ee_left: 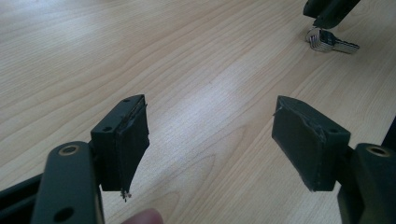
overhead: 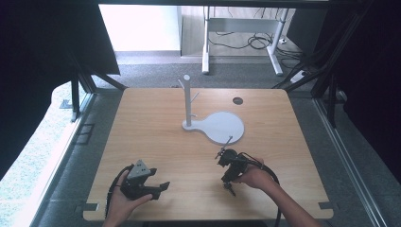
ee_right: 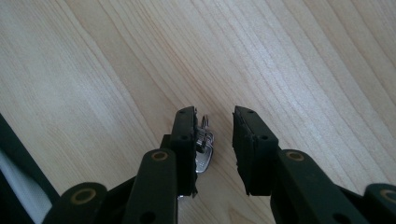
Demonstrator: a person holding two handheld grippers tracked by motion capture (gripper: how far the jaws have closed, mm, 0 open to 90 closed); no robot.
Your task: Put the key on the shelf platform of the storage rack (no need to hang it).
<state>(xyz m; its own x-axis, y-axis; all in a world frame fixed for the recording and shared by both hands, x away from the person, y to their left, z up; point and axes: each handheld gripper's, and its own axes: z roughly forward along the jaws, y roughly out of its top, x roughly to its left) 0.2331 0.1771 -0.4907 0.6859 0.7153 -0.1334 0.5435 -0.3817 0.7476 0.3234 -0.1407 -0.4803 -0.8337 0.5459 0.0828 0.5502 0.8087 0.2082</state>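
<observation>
Low over the table (overhead: 156, 118), right gripper (ee_right: 214, 122) tipped down, jaws parted around a key (ee_right: 204, 144) lying on the wood, touching the left-hand jaw. Left gripper (ee_left: 210, 135) near the front edge, level, jaws wide, holding nothing; from its camera, key beneath the other gripper. Farther back, white peg stand (overhead: 187, 101) on its round base.

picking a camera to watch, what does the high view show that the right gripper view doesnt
High view alone: the white peg stand on its round flat base, the round hole in the tabletop, the open left claw, the whole table outline, and both hands. Right gripper view alone: the open right claw close up, with the silver metal keys lying against one jaw. Both share the light wooden table, those keys and the right claw.
</observation>
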